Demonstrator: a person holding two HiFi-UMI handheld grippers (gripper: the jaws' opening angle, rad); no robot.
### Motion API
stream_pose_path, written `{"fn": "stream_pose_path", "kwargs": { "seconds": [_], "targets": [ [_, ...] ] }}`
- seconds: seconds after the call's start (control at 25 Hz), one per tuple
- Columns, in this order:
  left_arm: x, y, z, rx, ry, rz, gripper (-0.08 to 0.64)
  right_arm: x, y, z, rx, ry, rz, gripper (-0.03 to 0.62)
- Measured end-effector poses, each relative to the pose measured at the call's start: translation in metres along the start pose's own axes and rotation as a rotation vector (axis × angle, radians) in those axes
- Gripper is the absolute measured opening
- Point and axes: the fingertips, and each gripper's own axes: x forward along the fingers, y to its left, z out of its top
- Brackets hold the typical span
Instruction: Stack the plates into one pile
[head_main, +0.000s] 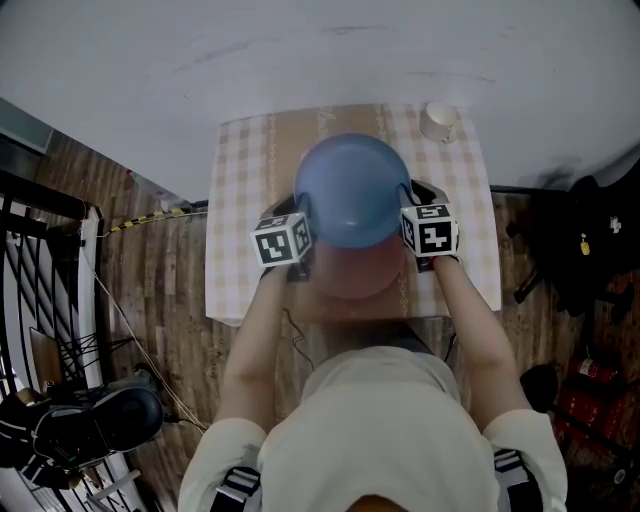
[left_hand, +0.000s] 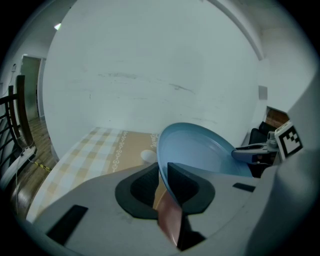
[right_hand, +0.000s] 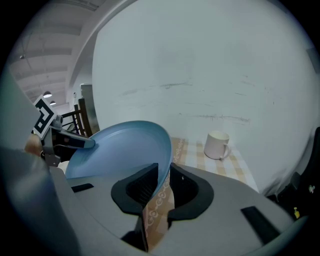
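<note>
A blue plate (head_main: 352, 190) hangs above the table, held by opposite rims. My left gripper (head_main: 303, 207) is shut on its left rim and my right gripper (head_main: 407, 197) on its right rim. In the left gripper view the blue plate (left_hand: 200, 152) stands edge-on between the jaws of the left gripper (left_hand: 163, 173). The right gripper view shows the plate's rim (right_hand: 125, 150) pinched in the right gripper (right_hand: 164, 173). A pink plate (head_main: 355, 275) lies on the table below and nearer to me, partly hidden by the blue one. A strip of it (left_hand: 170, 220) shows under the left jaws.
The table (head_main: 240, 230) has a checked cloth with a tan middle band. A white mug (head_main: 438, 120) stands at its far right corner, close to the white wall, and also shows in the right gripper view (right_hand: 217, 145). Wooden floor, a black railing and bags surround the table.
</note>
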Motion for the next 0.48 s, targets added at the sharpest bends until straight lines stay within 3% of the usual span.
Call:
{"fn": "stream_pose_path", "kwargs": {
  "seconds": [0.48],
  "targets": [
    [-0.04, 0.005, -0.053, 0.013, 0.061, -0.002, 0.058, -0.028, 0.034, -0.041, -0.003, 0.049, 0.016, 0.063]
  ]
}}
